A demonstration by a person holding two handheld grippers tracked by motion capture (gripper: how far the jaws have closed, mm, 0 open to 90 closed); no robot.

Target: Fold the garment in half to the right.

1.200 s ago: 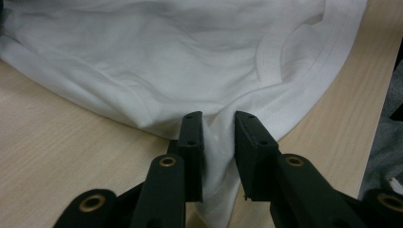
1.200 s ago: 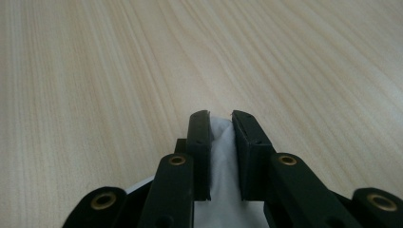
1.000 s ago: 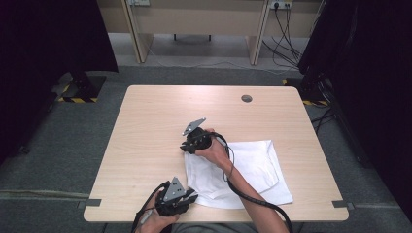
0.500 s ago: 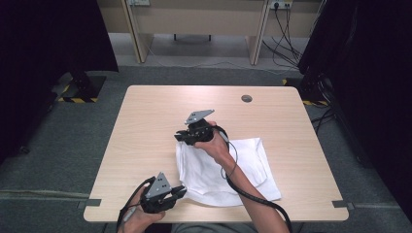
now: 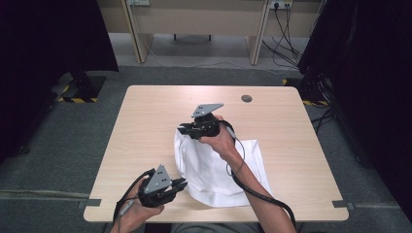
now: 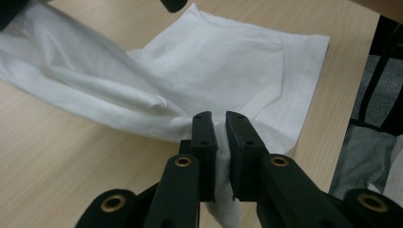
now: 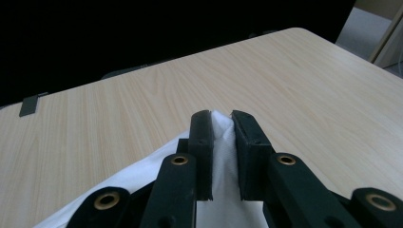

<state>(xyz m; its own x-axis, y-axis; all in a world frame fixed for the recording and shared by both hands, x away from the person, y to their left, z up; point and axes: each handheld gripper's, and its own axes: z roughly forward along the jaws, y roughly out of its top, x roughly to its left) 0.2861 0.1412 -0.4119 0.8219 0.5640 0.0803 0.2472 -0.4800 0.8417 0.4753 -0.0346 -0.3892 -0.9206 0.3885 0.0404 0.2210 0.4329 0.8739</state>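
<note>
Over the table's near half, we are lifting the white cloth (image 5: 214, 165) by two corners.
Since a second ago we are raising both grippers, so the left edge of the cloth is coming up off the wooden table (image 5: 145, 121) while the rest is lying flat toward 4 o'clock; we judge this to be the start of a fold or a spread. Our left gripper (image 5: 179, 184) is clamping the near corner at about 7 o'clock, jaws nearly closed on bunched fabric. Our right gripper (image 5: 183, 129) is pinching the far corner near the table's centre, jaws almost together with a fold of cloth poking up between them.
</note>
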